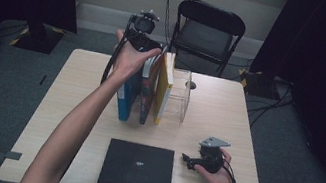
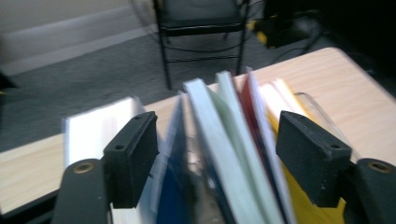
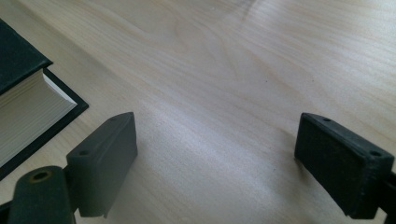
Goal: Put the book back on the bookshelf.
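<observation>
Left tongs (image 2: pixel 217 154) spread, held above the upright books (image 1: pixel 143 93) at mid-surface, jaws straddling several book tops, not clearly pressing any. Books stand against a clear bookend (image 1: pixel 179 97). Right tongs (image 3: pixel 215 163) spread, empty, low over the surface (image 3: pixel 233 70), just beside the flat black book (image 1: pixel 137 168).

Colours on a pale wood-grain table (image 1: pixel 228 113), dim room.
Upright books: blue book (image 1: pixel 125 96) w/ a white strip near its spine foot, a dark blue one w/ orange-red edge (image 1: pixel 148 89), yellow book (image 1: pixel 164 89) w/ cream pages; beside them a clear, colourless holder (image 1: pixel 179 94). Flat black book (image 1: pixel 137 168) w/ small white mark (pages off-white in the right gripper view). Left gripper (image 2: pixel 217 154) & right gripper (image 3: pixel 217 163): black pads. Black chair (image 1: pixel 207 31), grey carpet, black curtains.
</observation>
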The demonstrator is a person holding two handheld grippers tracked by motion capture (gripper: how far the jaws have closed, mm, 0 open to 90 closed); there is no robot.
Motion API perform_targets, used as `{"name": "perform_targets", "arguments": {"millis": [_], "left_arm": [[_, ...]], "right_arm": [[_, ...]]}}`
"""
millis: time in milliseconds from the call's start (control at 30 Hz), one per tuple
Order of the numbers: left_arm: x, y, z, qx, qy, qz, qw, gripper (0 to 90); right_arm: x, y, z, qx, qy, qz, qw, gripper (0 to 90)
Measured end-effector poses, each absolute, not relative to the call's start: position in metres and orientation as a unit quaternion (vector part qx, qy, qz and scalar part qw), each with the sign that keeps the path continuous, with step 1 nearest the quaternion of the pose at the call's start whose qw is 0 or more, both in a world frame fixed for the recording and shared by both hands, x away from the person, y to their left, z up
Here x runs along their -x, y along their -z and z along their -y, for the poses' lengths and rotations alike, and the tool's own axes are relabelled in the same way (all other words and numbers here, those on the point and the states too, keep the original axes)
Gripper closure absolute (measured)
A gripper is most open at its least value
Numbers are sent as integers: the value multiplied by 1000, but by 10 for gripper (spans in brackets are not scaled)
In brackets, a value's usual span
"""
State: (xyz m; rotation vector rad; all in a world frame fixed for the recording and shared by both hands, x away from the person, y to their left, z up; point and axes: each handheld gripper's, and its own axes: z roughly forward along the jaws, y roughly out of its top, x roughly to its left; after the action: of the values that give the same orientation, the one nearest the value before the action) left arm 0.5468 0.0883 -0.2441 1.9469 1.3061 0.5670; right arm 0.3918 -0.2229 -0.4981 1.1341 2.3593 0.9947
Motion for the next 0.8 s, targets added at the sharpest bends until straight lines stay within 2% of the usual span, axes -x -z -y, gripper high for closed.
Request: {"name": "perform_targets", "arguments": {"millis": [300,433,633,733,800], "left_arm": [[-525,253,-92,-767,-205,-486,367,258],[-521,263,-91,-771,-219,-491,341,303],[-519,272,-93,-763,-192,-494,369,569],[-517,271,-93,-758,-191,-495,379,641],[-517,273,-93,-753,-185,-496,390,653]], "right_arm": [[-392,498,223,-398,-350,-831,170,129],[-392,498,223,-399,-349,-831,170,129],[-393,498,222,-399,-349,-831,170,129],[-393,498,222,-399,-349,-831,170,129],[-393,498,222,-399,-349,-831,170,129]]}}
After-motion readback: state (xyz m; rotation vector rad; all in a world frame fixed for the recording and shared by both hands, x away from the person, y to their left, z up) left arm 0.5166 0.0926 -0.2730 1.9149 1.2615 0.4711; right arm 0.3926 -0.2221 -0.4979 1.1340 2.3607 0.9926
